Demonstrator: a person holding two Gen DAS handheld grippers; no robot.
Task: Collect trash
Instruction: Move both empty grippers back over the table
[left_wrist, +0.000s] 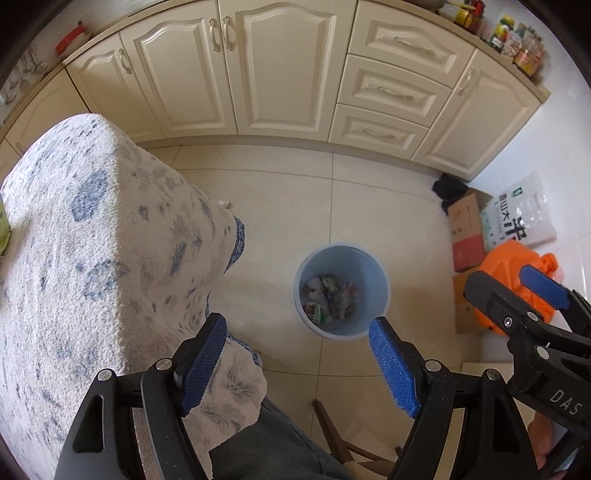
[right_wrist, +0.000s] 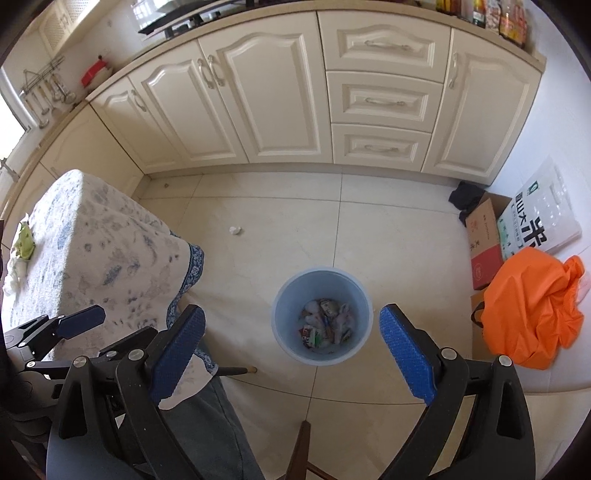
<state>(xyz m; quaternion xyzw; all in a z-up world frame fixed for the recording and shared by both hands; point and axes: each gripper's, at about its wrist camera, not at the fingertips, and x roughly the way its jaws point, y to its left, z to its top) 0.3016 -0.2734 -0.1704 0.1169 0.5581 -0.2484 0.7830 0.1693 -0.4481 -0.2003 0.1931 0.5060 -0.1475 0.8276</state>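
A pale blue bin (left_wrist: 354, 264) (right_wrist: 321, 286) stands on the tiled floor and holds several wrappers and tissues (left_wrist: 328, 295) (right_wrist: 325, 326). My left gripper (left_wrist: 297, 319) hangs above and in front of the bin, open, with nothing between its blue pads. My right gripper (right_wrist: 293, 310) also hovers over the bin, open wide and empty; it shows in the left wrist view at the right edge (left_wrist: 511, 282). A crumpled white paper (right_wrist: 235, 230) (left_wrist: 224, 204) lies on the floor beyond the table corner. A green packet (right_wrist: 25, 236) and white tissue (right_wrist: 14, 271) rest on the table.
A table under a blue-patterned cloth (left_wrist: 92, 240) (right_wrist: 96, 236) fills the left. Cream cabinets (right_wrist: 280, 96) line the far side. Cardboard boxes (right_wrist: 484, 240), a rice bag (right_wrist: 535, 221) and an orange bag (right_wrist: 528, 310) crowd the right wall. A person's trouser leg (right_wrist: 207, 424) and a chair leg (right_wrist: 236, 370) are below.
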